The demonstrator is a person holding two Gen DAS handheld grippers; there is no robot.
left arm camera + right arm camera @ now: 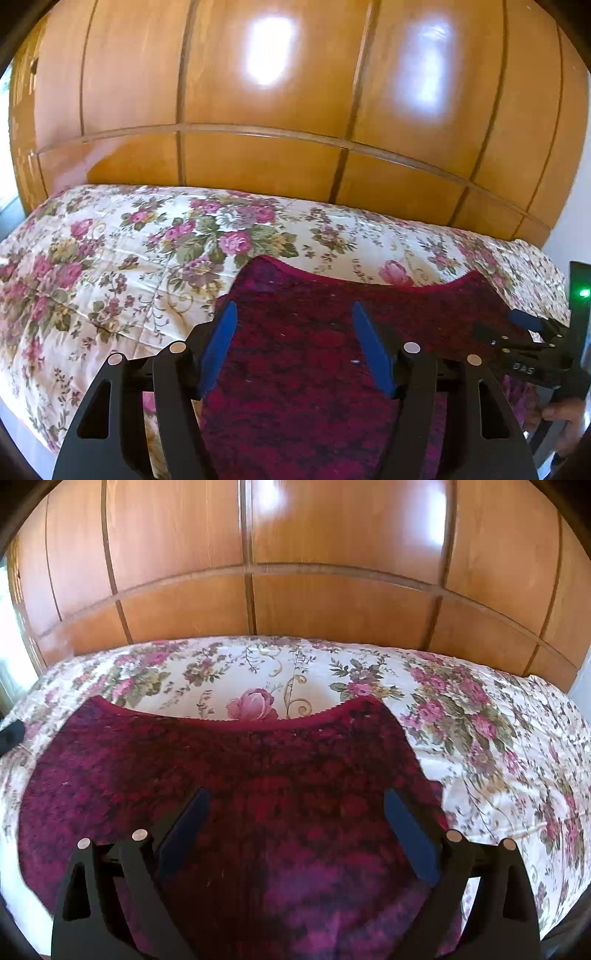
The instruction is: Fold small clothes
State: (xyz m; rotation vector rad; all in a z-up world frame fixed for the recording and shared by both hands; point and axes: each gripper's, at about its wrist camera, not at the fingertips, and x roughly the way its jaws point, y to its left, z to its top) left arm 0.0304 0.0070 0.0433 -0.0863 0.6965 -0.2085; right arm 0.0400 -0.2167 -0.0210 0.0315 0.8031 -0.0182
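Observation:
A dark red and magenta fuzzy knit garment lies spread flat on a floral bedspread, its scooped edge toward the far side. My left gripper hovers above the garment's left part, blue fingers apart, nothing between them. My right gripper hangs over the garment's right part, jaws wide, pads touching no cloth. In the left wrist view the right gripper shows at the right edge over the garment's corner. A dark bit of the left gripper peeks in at the right wrist view's left edge.
A glossy wooden wardrobe rises right behind the bed's far edge. A hand grips the right tool's handle. Bright window light comes from the far left. Bedspread stretches left and right of the garment.

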